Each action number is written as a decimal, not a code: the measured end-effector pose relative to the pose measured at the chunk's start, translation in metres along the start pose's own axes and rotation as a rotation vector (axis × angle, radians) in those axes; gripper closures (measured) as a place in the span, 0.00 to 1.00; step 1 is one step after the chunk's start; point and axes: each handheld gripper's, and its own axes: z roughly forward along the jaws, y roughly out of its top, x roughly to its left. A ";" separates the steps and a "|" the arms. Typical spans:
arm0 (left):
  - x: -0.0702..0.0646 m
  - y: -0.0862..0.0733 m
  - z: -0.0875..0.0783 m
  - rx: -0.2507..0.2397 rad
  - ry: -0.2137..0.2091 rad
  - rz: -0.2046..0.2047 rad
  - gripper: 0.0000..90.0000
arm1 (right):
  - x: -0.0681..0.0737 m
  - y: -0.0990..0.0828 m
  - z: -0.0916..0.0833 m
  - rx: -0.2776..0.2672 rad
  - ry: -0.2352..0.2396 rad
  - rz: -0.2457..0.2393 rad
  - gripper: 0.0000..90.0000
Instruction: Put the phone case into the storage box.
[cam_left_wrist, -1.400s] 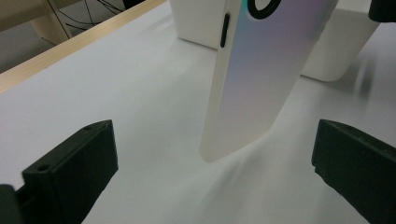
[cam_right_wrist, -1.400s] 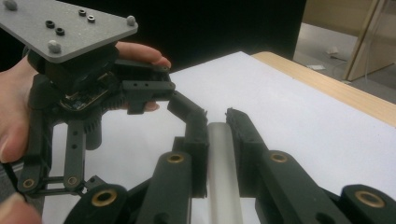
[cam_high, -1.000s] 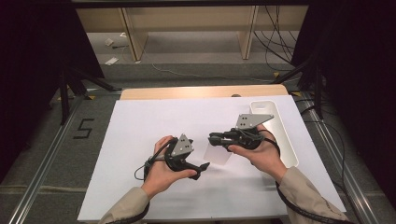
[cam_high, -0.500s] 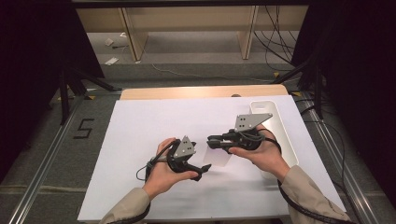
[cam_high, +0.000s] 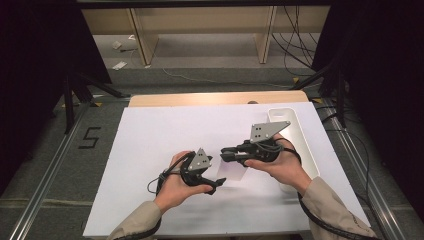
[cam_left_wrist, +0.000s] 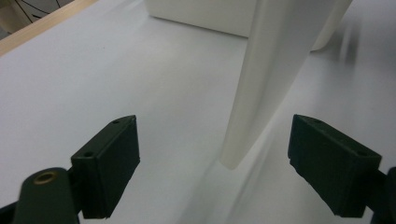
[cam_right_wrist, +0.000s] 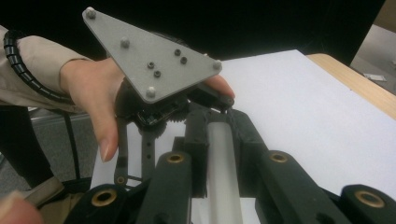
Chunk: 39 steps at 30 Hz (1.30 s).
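Observation:
My right gripper (cam_high: 225, 152) is shut on a translucent white plastic piece (cam_high: 234, 173) that hangs from its tips over the white table sheet (cam_high: 165, 135). In the right gripper view the piece (cam_right_wrist: 222, 158) lies pinched between the black jaws. My left gripper (cam_high: 216, 173) sits just left of it, pointing at it. In the left gripper view the piece (cam_left_wrist: 261, 84) hangs between the two pads (cam_left_wrist: 114, 163), nearer the right one and touching neither. The left jaws have just been closing and still stand apart.
A long white tray (cam_high: 300, 135) lies along the right side of the sheet, behind the right hand. A wooden strip (cam_high: 215, 98) borders the far edge. Cables trail from both grippers. Dark stands and floor rails flank the table.
The left gripper has edged slightly right toward the hanging piece, and its jaws have narrowed a little. The right hand has kept still with its grip unchanged.

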 end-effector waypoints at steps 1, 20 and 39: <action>0.000 0.000 0.000 0.002 -0.004 0.002 0.19 | 0.000 0.000 0.000 0.001 0.001 0.000 0.89; -0.003 -0.002 0.006 0.006 -0.079 0.038 0.40 | 0.001 0.000 0.002 -0.001 0.023 0.011 0.89; -0.004 -0.002 0.006 -0.003 -0.184 0.095 0.74 | 0.001 -0.001 0.003 -0.016 0.055 0.023 0.89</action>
